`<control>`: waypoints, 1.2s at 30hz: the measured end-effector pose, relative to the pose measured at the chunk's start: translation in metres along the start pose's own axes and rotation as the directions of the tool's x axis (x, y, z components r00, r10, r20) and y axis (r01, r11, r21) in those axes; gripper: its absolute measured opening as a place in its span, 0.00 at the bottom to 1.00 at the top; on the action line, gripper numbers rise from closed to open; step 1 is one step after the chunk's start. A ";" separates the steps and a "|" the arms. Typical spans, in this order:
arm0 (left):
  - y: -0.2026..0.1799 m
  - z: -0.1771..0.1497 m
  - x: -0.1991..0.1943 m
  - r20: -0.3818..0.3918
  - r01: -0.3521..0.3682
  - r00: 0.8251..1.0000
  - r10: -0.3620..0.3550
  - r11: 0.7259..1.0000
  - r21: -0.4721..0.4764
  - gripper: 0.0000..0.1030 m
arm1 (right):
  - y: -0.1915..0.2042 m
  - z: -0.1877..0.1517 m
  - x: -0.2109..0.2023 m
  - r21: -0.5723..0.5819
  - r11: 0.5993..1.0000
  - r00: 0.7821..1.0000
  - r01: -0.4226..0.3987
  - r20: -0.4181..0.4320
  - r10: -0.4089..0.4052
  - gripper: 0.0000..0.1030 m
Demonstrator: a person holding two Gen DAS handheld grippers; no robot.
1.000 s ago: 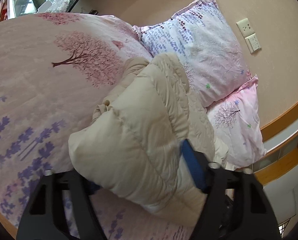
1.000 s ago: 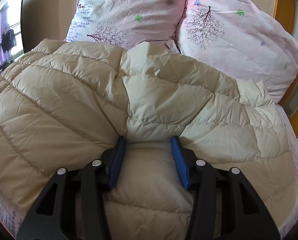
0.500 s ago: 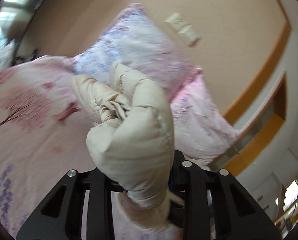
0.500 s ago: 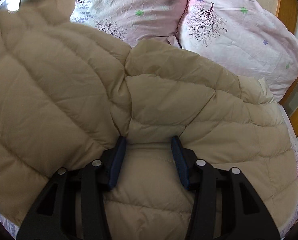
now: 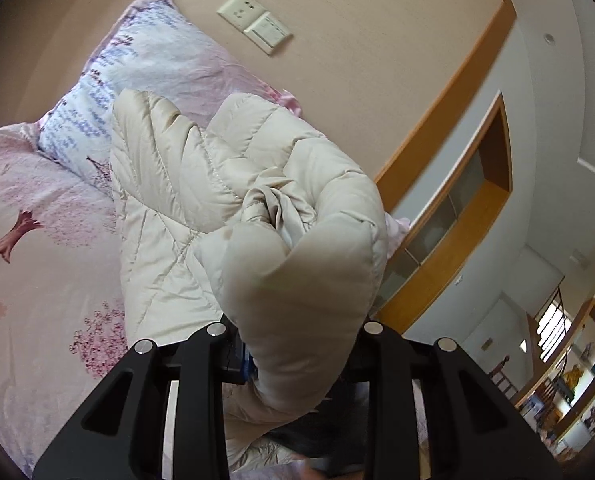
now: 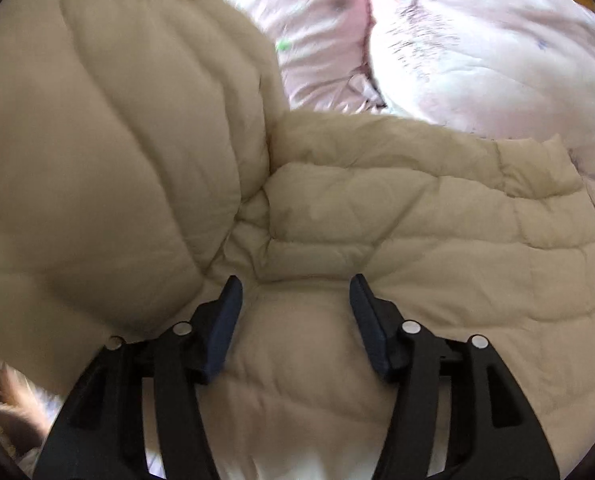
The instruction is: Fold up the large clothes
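The left gripper pinches a lifted sleeve of the cream puffer coat on the bed, mid-fold, while the right gripper, jaws just opening, needs to clear before the sleeve crosses.

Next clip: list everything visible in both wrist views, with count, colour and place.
Puffer jacket: one, beige quilted, spread on the bed, one part lifted.
Pillows: two, pink and white floral, at the headboard.
Bedspread: one, pink with tree print, under the jacket.
Wall plates: two, white, above the pillows.
Left gripper: one, black, closed on the jacket's lifted part.
Right gripper: one, black with blue pads; jaws have just been opening, jacket between them, pads apparently clear.
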State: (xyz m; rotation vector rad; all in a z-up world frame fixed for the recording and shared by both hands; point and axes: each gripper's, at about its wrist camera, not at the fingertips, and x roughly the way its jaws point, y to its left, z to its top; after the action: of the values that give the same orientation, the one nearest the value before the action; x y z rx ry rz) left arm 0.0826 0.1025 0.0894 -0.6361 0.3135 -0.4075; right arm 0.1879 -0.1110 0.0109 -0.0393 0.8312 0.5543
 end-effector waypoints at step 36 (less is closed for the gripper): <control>-0.096 -0.120 0.142 -0.430 0.108 0.902 0.036 0.946 0.306 0.30 | -0.228 -0.049 -0.118 0.468 0.878 0.982 0.101 0.093 -0.162 0.74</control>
State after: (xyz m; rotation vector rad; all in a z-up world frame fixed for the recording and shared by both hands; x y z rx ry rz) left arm 0.1327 -0.0938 0.0360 -0.2206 0.6433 -0.6232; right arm 0.1998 -0.3719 0.0201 0.3733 0.8083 0.2150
